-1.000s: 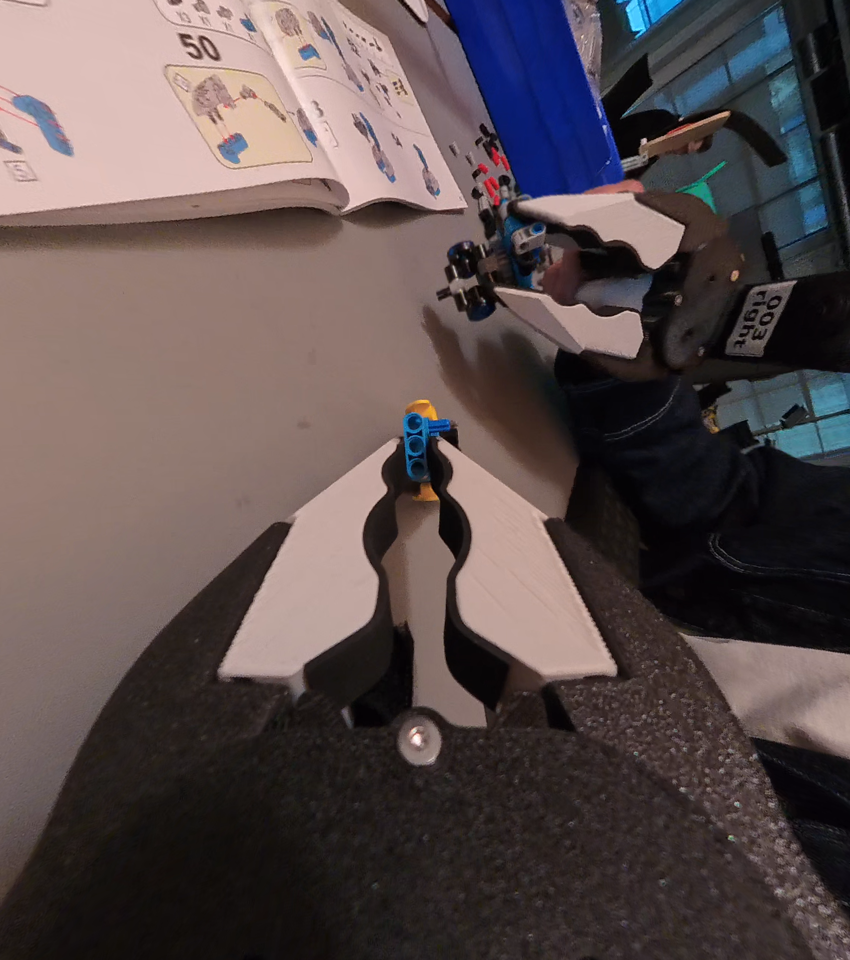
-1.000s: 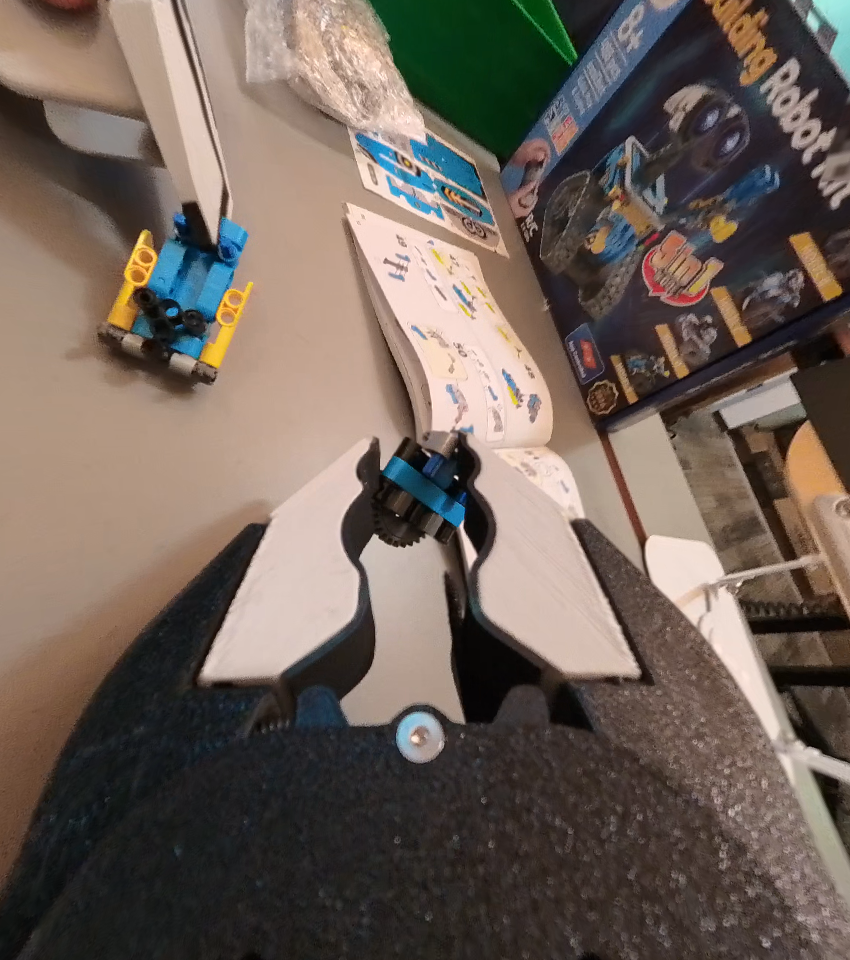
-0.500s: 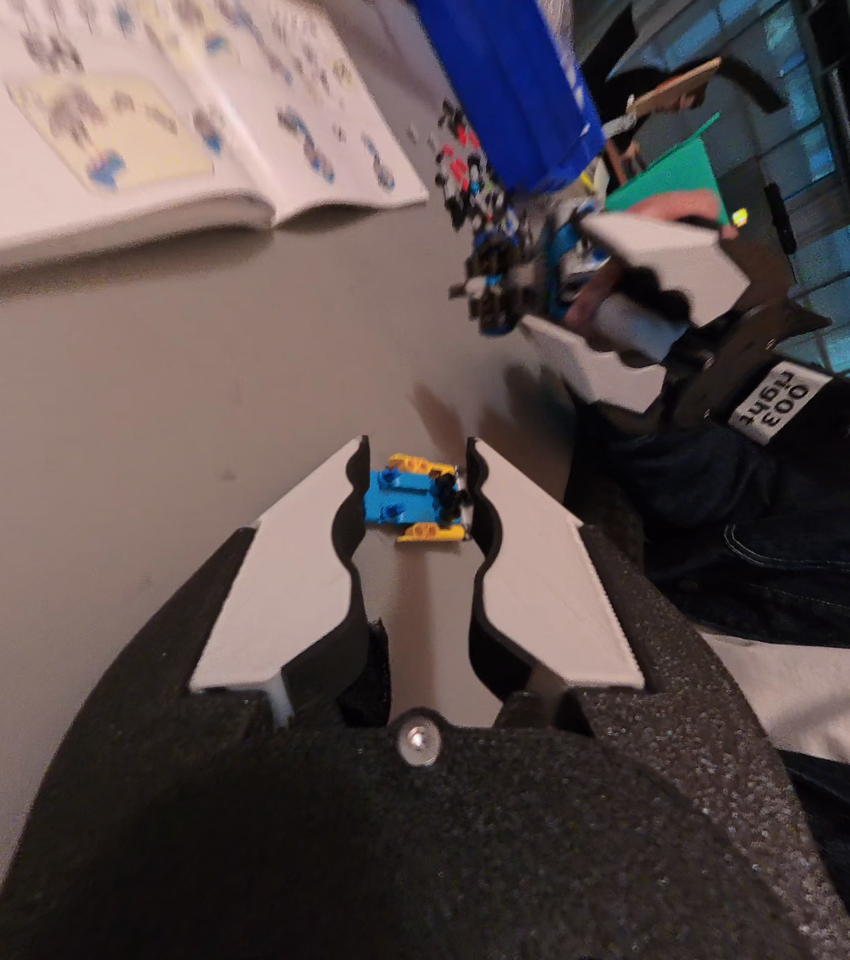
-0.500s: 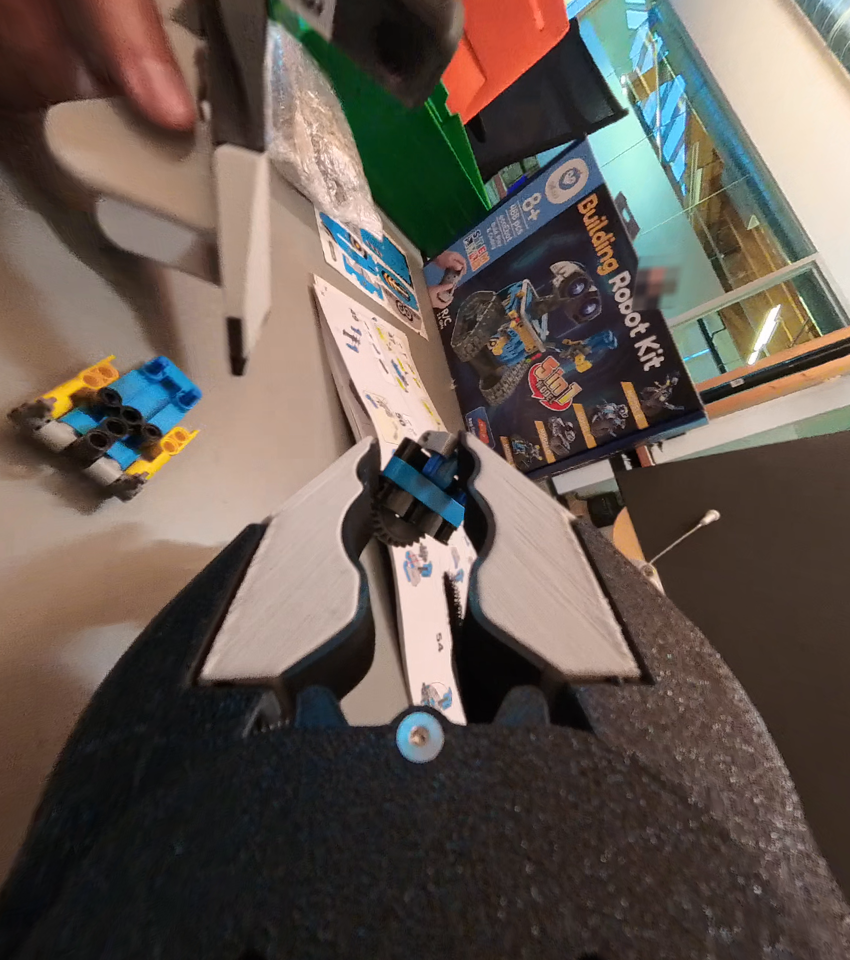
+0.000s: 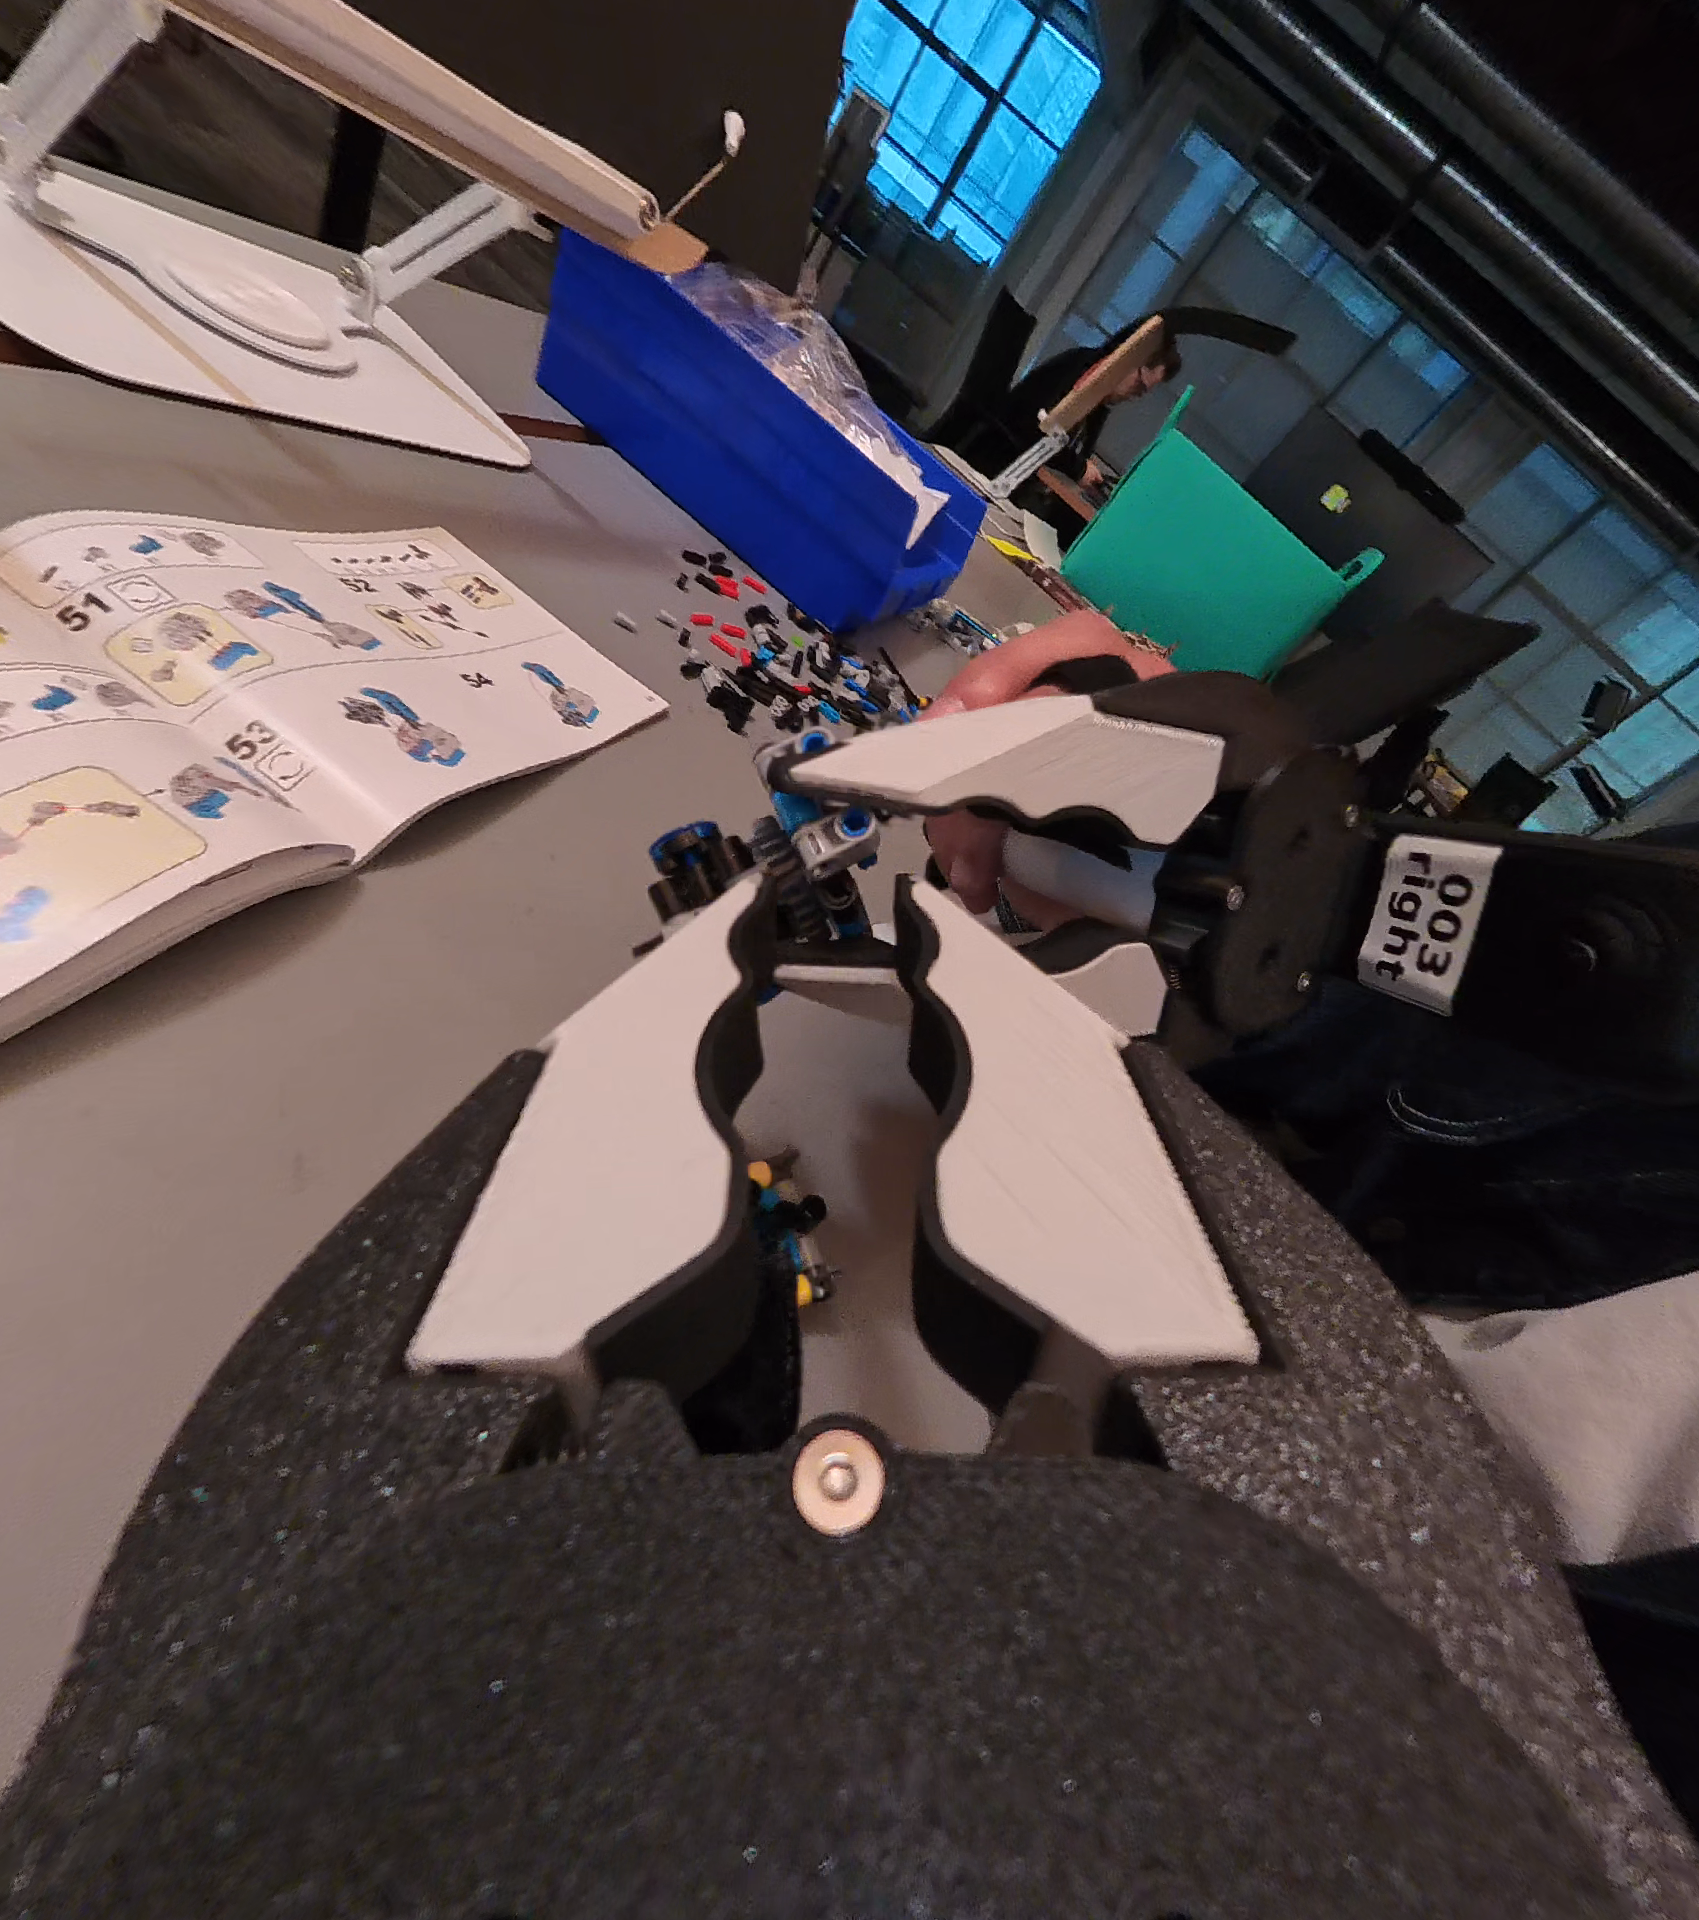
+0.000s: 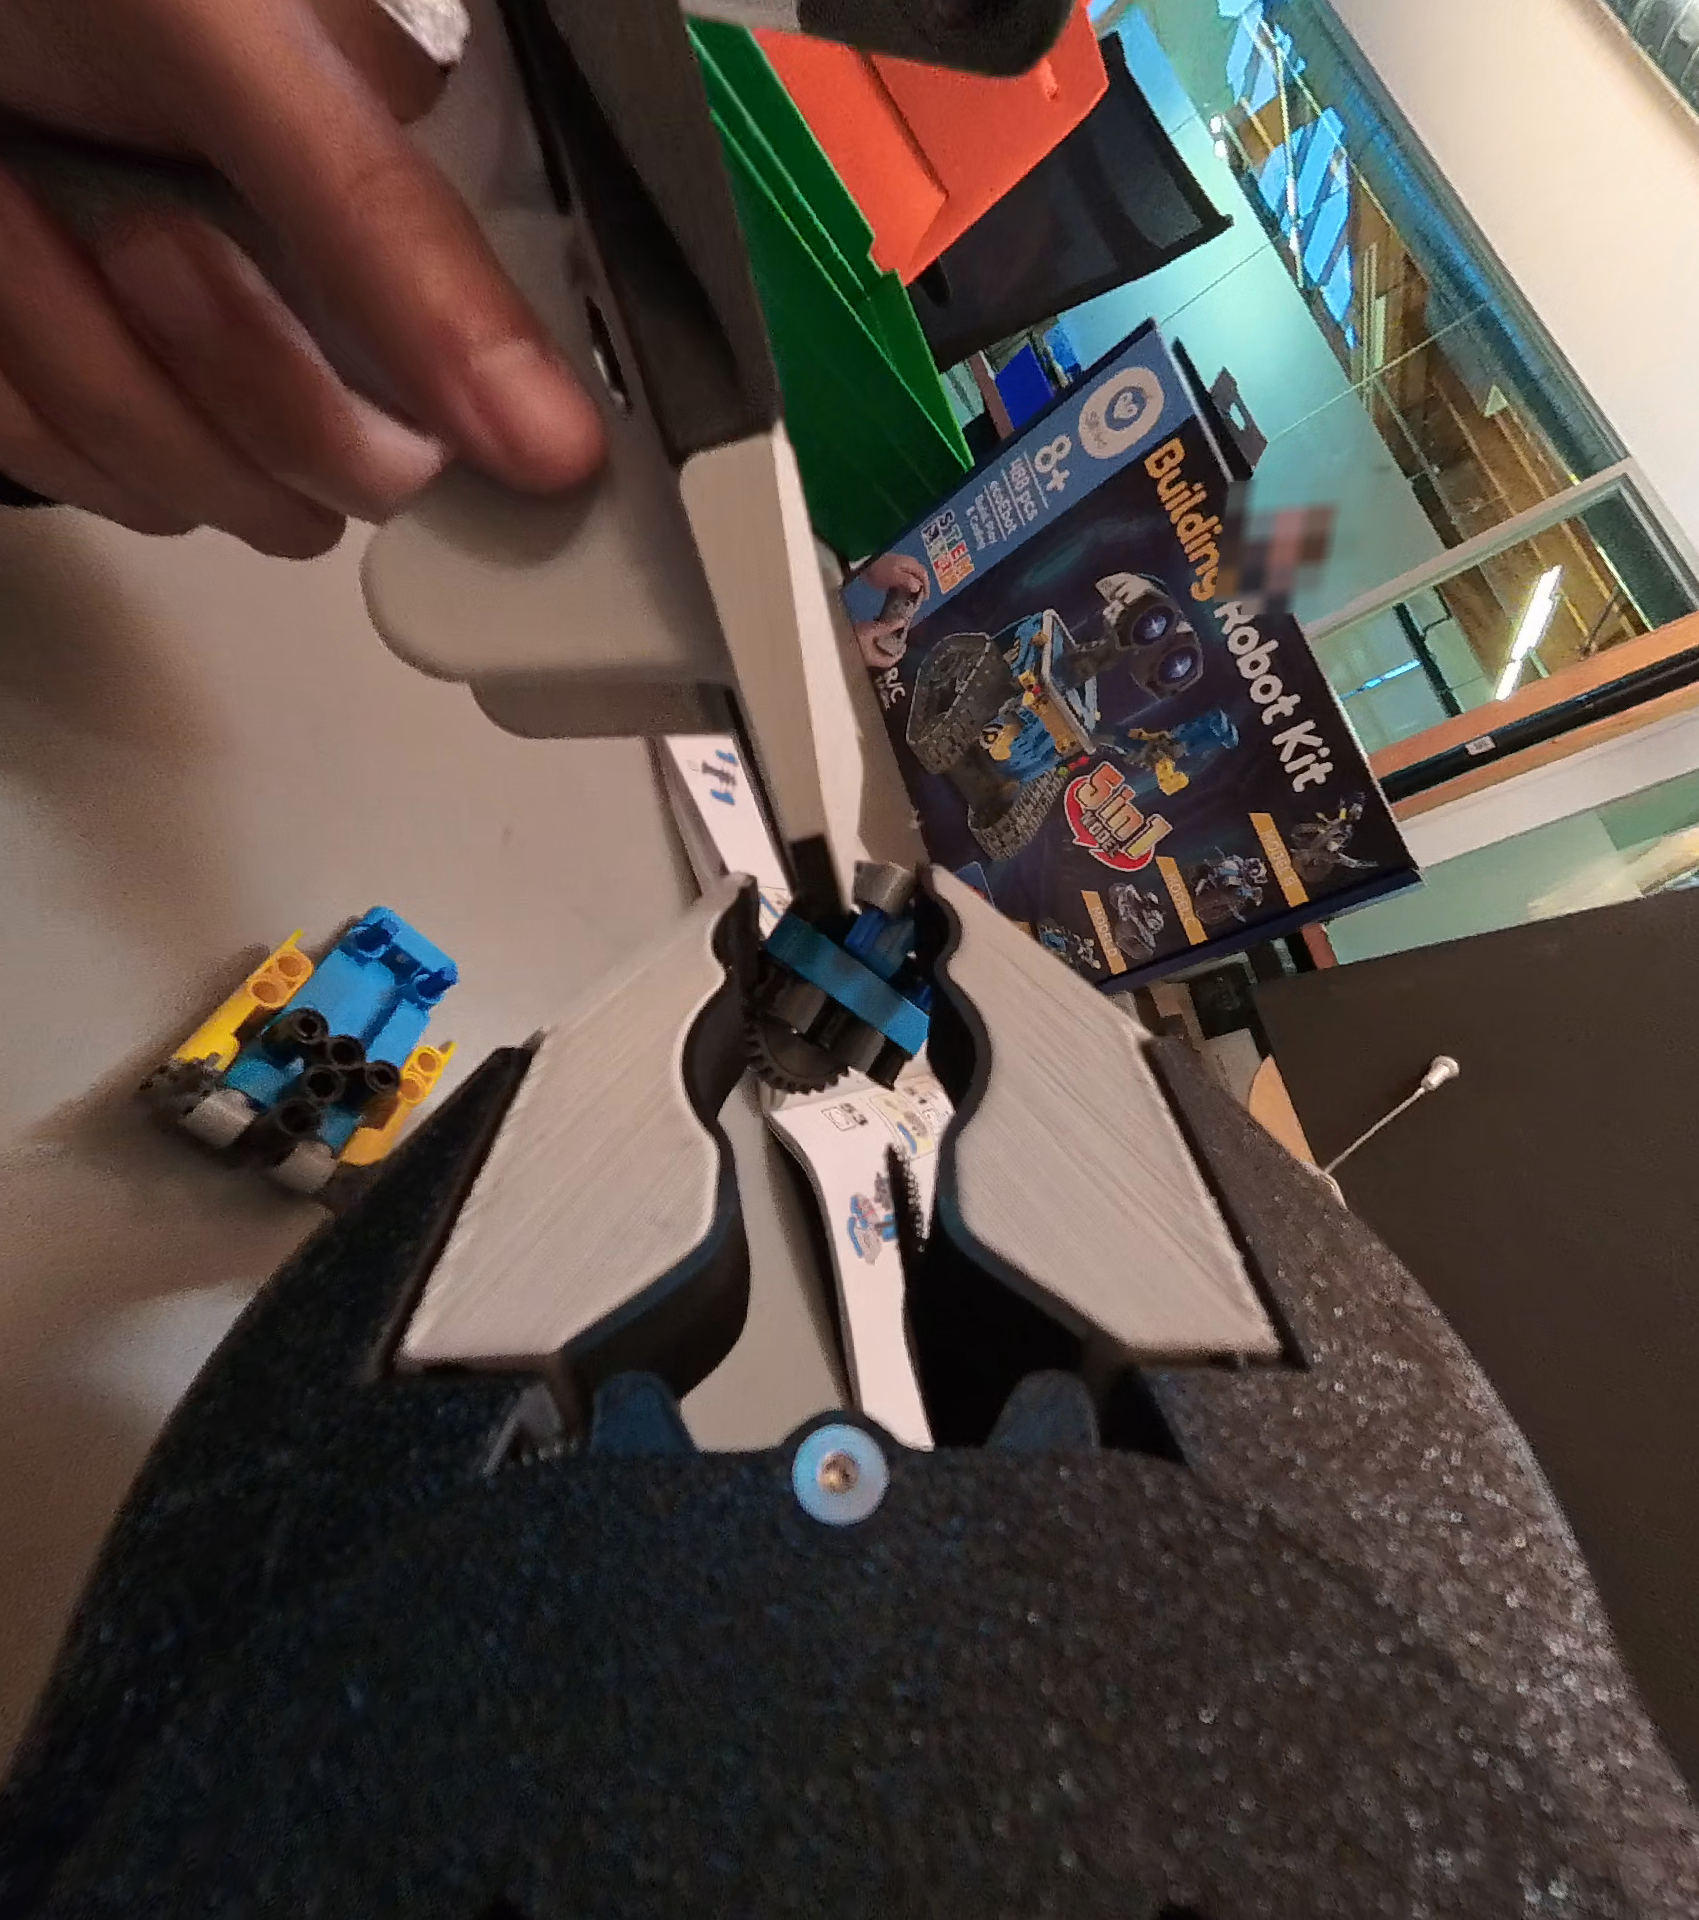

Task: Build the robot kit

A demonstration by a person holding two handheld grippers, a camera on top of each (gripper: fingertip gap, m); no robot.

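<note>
Booklet (image 5: 232,717) lies open at left of the left wrist view. Left gripper (image 5: 829,914) at centre, fingers spread, empty, tips at the gear piece (image 6: 840,1003). Right gripper (image 6: 840,914) pinches that piece (blue and black). Yellow-blue block (image 6: 305,1049) on table (image 6: 97,831), left of the right wrist view.

Blue bin (image 5: 751,447); green bin (image 5: 1198,561); blue-yellow-black brick assembly (image 6: 305,1049); grey table (image 5: 149,1195); white-fingered left hand-held gripper (image 5: 824,925).

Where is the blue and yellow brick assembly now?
In the right wrist view, the blue and yellow brick assembly lies on the grey table, left of the right gripper, held by neither gripper.
</note>
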